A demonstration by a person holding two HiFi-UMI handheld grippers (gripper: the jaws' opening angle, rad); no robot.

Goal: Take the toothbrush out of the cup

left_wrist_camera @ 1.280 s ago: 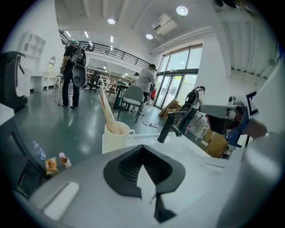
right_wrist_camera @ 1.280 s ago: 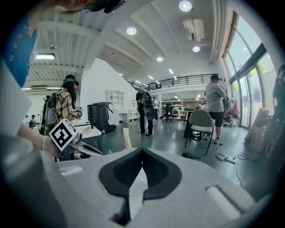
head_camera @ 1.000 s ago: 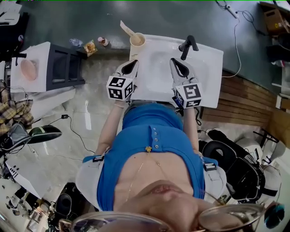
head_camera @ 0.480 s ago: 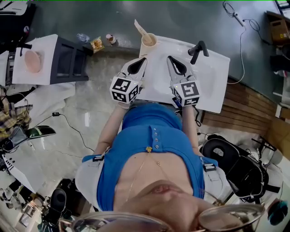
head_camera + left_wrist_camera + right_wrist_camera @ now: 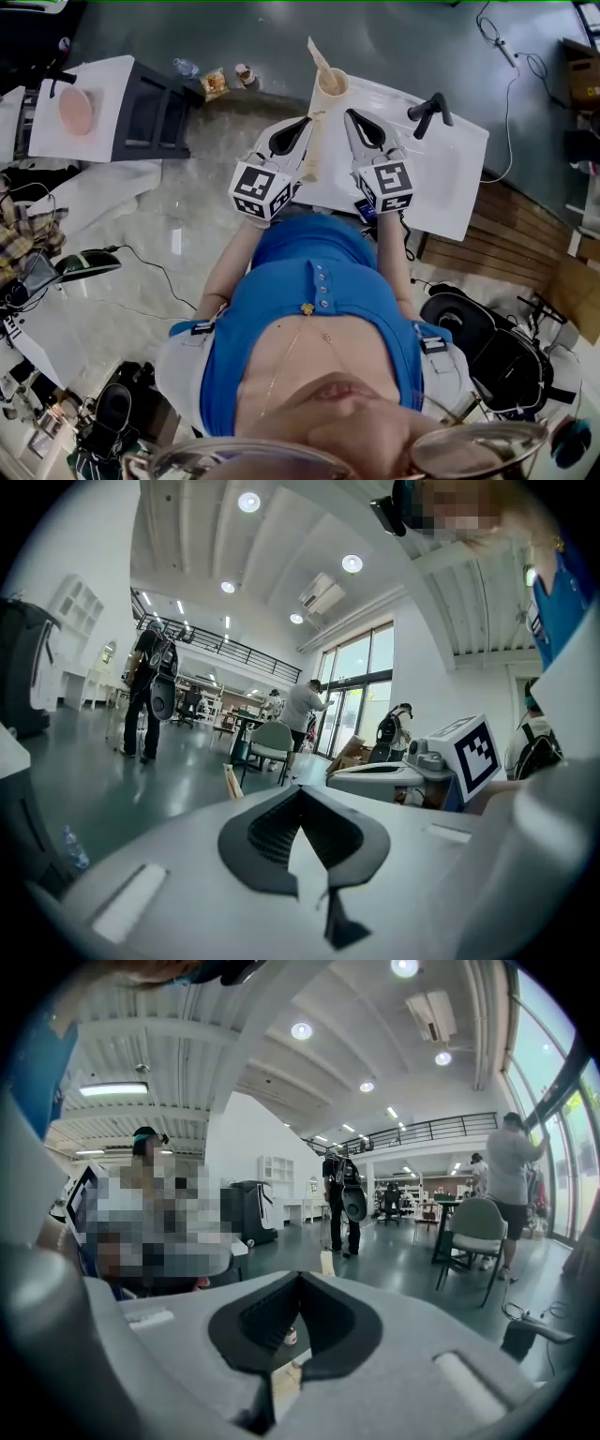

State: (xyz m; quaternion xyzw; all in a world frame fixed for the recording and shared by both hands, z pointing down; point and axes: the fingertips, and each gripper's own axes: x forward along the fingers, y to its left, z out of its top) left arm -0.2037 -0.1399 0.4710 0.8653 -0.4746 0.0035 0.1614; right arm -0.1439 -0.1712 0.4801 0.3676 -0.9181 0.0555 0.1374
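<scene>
A tan cup (image 5: 334,82) stands on the back left corner of the white sink (image 5: 427,164). A pale toothbrush (image 5: 318,54) leans out of the cup to the upper left. My left gripper (image 5: 298,128) is shut and empty, just short of the cup and to its left. My right gripper (image 5: 354,119) is also shut and empty, close to the cup's right front. In the left gripper view the toothbrush (image 5: 232,782) pokes up beyond the closed jaws. The right gripper view has the toothbrush (image 5: 327,1262) straight ahead, above the jaw tips.
A black faucet (image 5: 430,111) rises at the sink's back right. Left of the sink stand a black shelf unit (image 5: 150,108) and a white table (image 5: 103,84) bearing a pink dish. Small bottles (image 5: 214,82) lie on the floor. Cables and black bags lie round the person's feet.
The right gripper has slid left across the sink, closer to the cup. The left gripper has risen a little beside the sink's left edge. Both stay shut.
</scene>
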